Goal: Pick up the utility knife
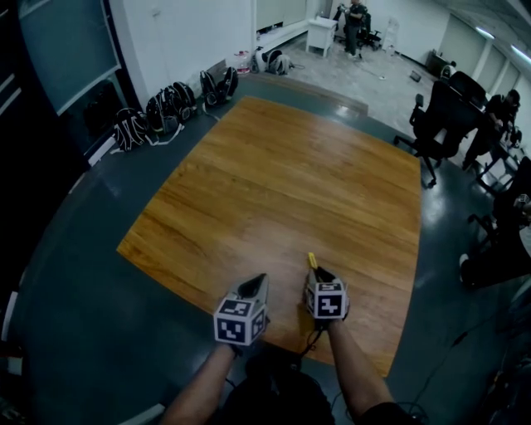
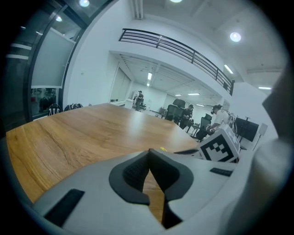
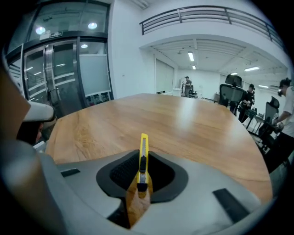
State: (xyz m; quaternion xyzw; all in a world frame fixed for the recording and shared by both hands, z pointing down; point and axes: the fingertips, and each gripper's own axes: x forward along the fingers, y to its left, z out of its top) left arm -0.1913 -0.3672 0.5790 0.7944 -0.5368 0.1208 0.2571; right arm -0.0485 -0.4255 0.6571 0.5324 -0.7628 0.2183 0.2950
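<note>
A yellow utility knife (image 3: 143, 158) with a black slider stands on edge between the pads of my right gripper (image 3: 144, 155). Both pads press its sides, and its tip points away over the wooden tabletop (image 3: 183, 124). In the head view the knife's yellow tip (image 1: 312, 260) pokes out beyond the right gripper (image 1: 319, 274), near the table's front edge. My left gripper (image 1: 257, 284) hovers just to its left. Its jaws (image 2: 149, 151) meet at the tips with nothing between them. The right gripper's marker cube (image 2: 219, 146) shows beside it.
The bare wooden tabletop (image 1: 282, 183) stretches ahead, ringed by a dark grey surround. Several backpacks (image 1: 166, 108) line the far-left wall. Black office chairs (image 1: 440, 124) and seated people stand off the right side. A person (image 1: 355, 21) stands far off at the back.
</note>
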